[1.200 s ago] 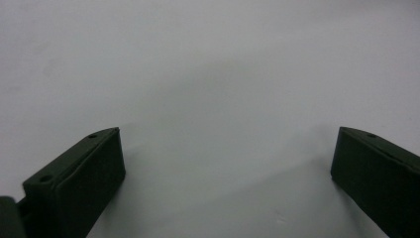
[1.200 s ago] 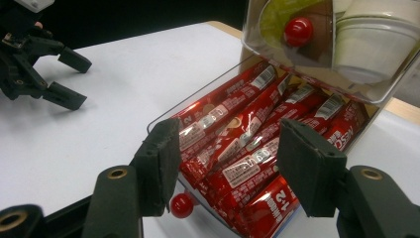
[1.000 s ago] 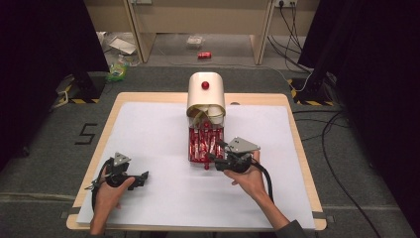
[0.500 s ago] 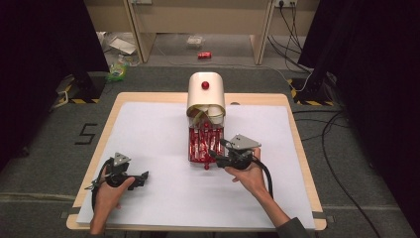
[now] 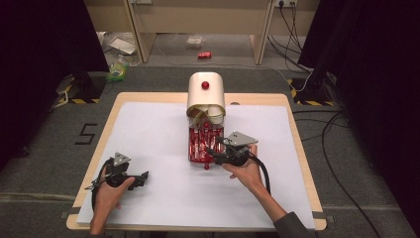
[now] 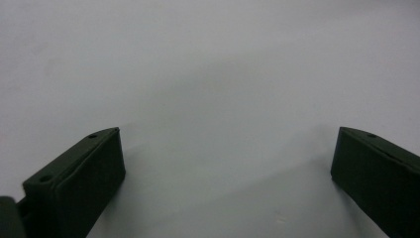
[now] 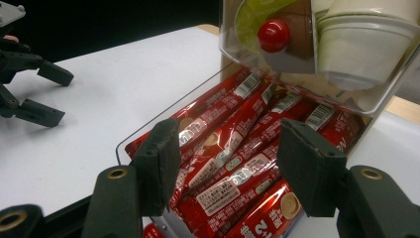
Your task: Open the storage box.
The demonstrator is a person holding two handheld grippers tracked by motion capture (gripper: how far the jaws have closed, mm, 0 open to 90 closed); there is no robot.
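Nothing has visibly shifted since a second ago: the right gripper (image 7: 228,168) hovers half-open and empty over the red coffee-stick sachets (image 7: 233,148) in the clear tray (image 5: 190,148) below the cream dispenser (image 5: 205,96), where closing could pinch several slippery sachets or snag the tray wall, while the left gripper (image 5: 130,178) idles wide open on the surface (image 5: 148,129).

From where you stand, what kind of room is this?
Probably a lab or workshop set up for recording, not a home: a wooden table under a white sheet, dark curtains at both sides, loose cables on the grey floor and hazard-striped stand bases.
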